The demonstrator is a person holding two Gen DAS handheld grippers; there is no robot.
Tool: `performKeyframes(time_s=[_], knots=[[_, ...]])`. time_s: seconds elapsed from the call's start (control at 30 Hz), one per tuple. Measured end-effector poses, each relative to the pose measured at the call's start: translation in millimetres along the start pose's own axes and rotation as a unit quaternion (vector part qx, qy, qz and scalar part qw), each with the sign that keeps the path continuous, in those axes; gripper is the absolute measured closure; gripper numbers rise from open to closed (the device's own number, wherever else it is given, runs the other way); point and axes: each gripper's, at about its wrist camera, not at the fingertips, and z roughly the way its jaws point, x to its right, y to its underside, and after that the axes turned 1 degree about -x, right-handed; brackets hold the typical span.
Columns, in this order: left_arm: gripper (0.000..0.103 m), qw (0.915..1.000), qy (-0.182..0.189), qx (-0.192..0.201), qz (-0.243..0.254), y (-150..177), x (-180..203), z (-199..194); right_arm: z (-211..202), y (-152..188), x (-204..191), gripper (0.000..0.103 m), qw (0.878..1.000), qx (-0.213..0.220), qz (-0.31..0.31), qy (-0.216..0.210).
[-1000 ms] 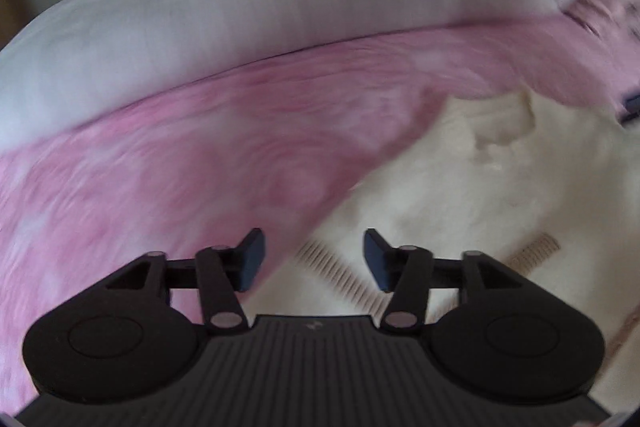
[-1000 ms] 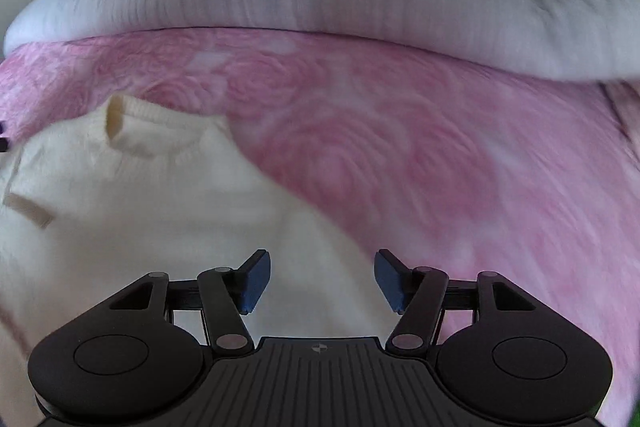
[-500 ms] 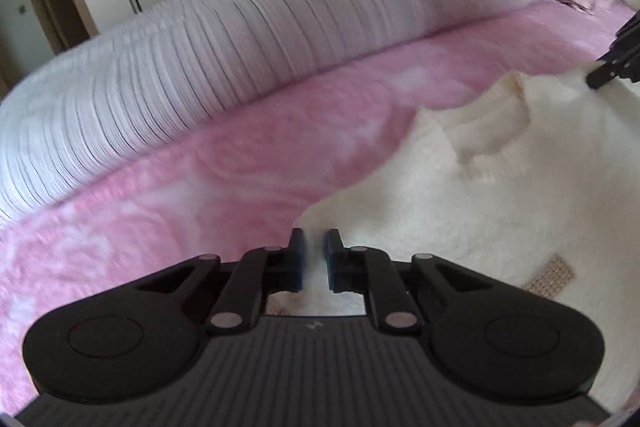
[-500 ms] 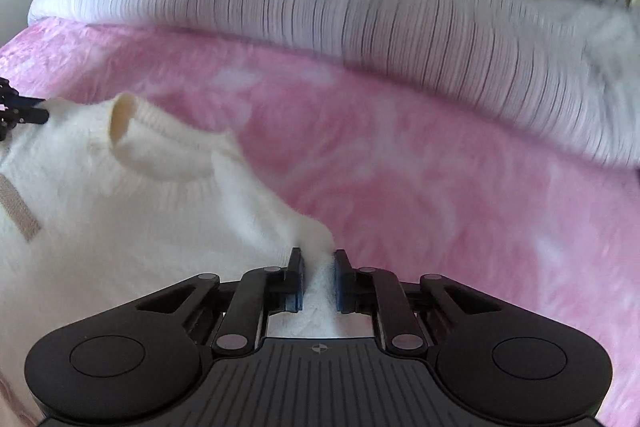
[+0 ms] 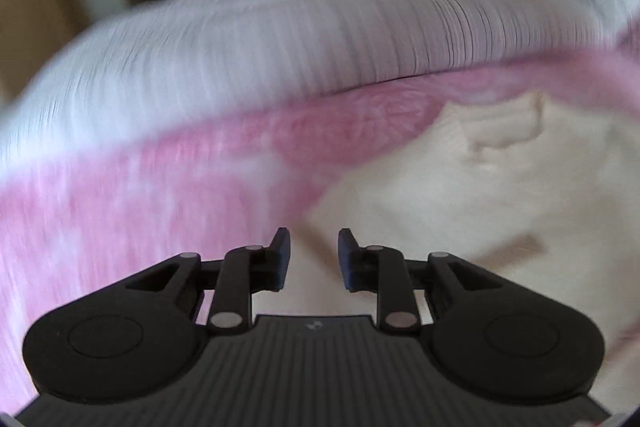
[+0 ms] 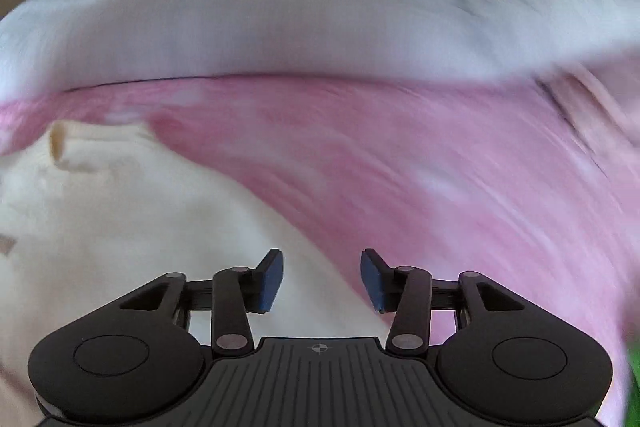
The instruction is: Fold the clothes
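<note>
A: Left wrist view first. What does the left gripper (image 5: 310,257) show?

B: Its two black fingers with blue pads (image 5: 280,259) stand apart with a clear gap, and nothing is between them. The gap sits over the near edge of the cream knitted sweater (image 5: 460,195), right where that edge meets the pink mottled bedspread (image 5: 140,195).

A: And the sweater itself?

B: It lies flat on the bedspread, ahead and to the right of the fingers. Its ribbed neck opening (image 5: 508,131) is further ahead on the right. A small tan patch (image 5: 520,245) shows just right of the right finger; the frame is smeared, so I can't say what it is.

A: Beyond that?

B: A long white ribbed duvet roll (image 5: 280,47) runs across the far side, past the bedspread.

A: Right wrist view?

B: The right gripper (image 6: 322,277) is spread wider, also holding nothing. The sweater (image 6: 120,227) fills the space ahead and to the left, and its diagonal edge passes between the fingers. The neck opening (image 6: 80,147) is far ahead on the left. The bedspread (image 6: 440,179) lies ahead and right, with the duvet roll (image 6: 280,11) beyond it.
</note>
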Motion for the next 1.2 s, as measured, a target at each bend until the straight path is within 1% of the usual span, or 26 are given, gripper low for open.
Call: performKeyframes(time_s=[0.03, 0.1, 0.13, 0.2, 0.23, 0.3, 0.37, 0.4, 0.43, 0.47, 0.5, 0.53, 0.57, 0.63, 0.67, 0.7, 0.73, 0.77, 0.87, 0.9, 0.97, 1.03, 1.07, 1.1, 1.17, 1.2], knots=[[0.078, 0.9992, 0.015, -0.009, -0.037, 12, -6, -15, -9, 8, 14, 0.057, 1.0, -0.005, 0.022, 0.008], [0.077, 0.9935, 0.036, -0.035, -0.103, 40, -9, -44, -52, 53, 68, 0.057, 0.994, -0.018, 0.098, 0.033], [0.077, 0.9887, 0.045, -0.048, -0.135, 55, -10, -58, -73, 76, 92, 0.057, 0.989, -0.023, 0.136, 0.046], [0.077, 0.9827, 0.046, -0.066, -0.167, 75, -4, -79, -116, 122, 133, 0.057, 0.974, -0.031, 0.213, 0.072], [0.077, 0.9797, 0.046, -0.075, -0.18, 85, -1, -89, -141, 149, 153, 0.057, 0.962, -0.035, 0.255, 0.087], [0.077, 0.9729, 0.044, -0.092, -0.207, 105, 5, -109, -179, 194, 182, 0.056, 0.939, -0.039, 0.324, 0.108], [0.077, 0.9651, 0.043, -0.109, -0.234, 124, 11, -128, -208, 238, 206, 0.056, 0.909, -0.04, 0.398, 0.12], [0.077, 0.9608, 0.042, -0.118, -0.247, 134, 15, -138, -220, 258, 217, 0.056, 0.893, -0.037, 0.432, 0.121], [0.077, 0.9563, 0.041, -0.126, -0.261, 144, 18, -148, -228, 273, 224, 0.056, 0.88, -0.025, 0.462, 0.109], [0.077, 0.9551, 0.041, -0.129, -0.264, 147, 21, -153, -234, 286, 230, 0.056, 0.868, -0.013, 0.487, 0.096], [0.077, 0.9553, 0.043, -0.129, -0.263, 149, 25, -157, -234, 291, 232, 0.056, 0.863, -0.003, 0.498, 0.081], [0.077, 0.9554, 0.045, -0.13, -0.262, 150, 29, -160, -230, 294, 233, 0.055, 0.861, 0.003, 0.504, 0.064], [0.077, 0.9555, 0.046, -0.13, -0.261, 151, 33, -163, -222, 295, 233, 0.055, 0.863, -0.001, 0.502, 0.049], [0.077, 0.9572, 0.045, -0.129, -0.255, 151, 38, -168, -204, 294, 229, 0.056, 0.872, -0.021, 0.489, 0.037], [0.077, 0.9582, 0.044, -0.128, -0.252, 151, 40, -170, -197, 291, 227, 0.066, 0.878, -0.03, 0.476, 0.036], [0.077, 0.9592, 0.043, -0.127, -0.249, 151, 42, -172, -195, 286, 224, 0.095, 0.891, -0.034, 0.449, 0.051], [0.077, 0.9607, 0.043, -0.123, -0.245, 152, 43, -176, -193, 280, 222, 0.1, 0.904, -0.038, 0.421, 0.066], [0.077, 0.9628, 0.043, -0.119, -0.239, 152, 43, -181, -192, 276, 221, 0.1, 0.912, -0.043, 0.401, 0.079], [0.075, 0.9673, 0.033, -0.119, -0.222, 161, 38, -190, -193, 274, 234, 0.101, 0.907, -0.064, 0.4, 0.112], [0.075, 0.9684, 0.028, -0.121, -0.216, 164, 36, -193, -193, 273, 238, 0.103, 0.906, -0.071, 0.399, 0.123], [0.075, 0.9677, 0.015, -0.129, -0.216, 173, 29, -196, -194, 272, 247, 0.103, 0.902, -0.085, 0.398, 0.145], [0.074, 0.9648, 0.005, -0.136, -0.225, 182, 17, -203, -195, 271, 255, 0.103, 0.897, -0.098, 0.397, 0.167], [0.073, 0.964, 0.003, -0.138, -0.227, 185, 11, -207, -197, 271, 255, 0.102, 0.897, -0.101, 0.395, 0.17], [0.072, 0.9638, -0.002, -0.14, -0.227, 189, 4, -212, -206, 273, 241, 0.098, 0.904, -0.092, 0.388, 0.152], [0.065, 0.9631, -0.01, -0.142, -0.228, 197, -10, -222, -222, 278, 214, 0.071, 0.917, -0.073, 0.374, 0.117], [0.064, 0.9621, -0.011, -0.145, -0.231, 202, -16, -226, -230, 280, 199, 0.039, 0.923, -0.069, 0.365, 0.096]])
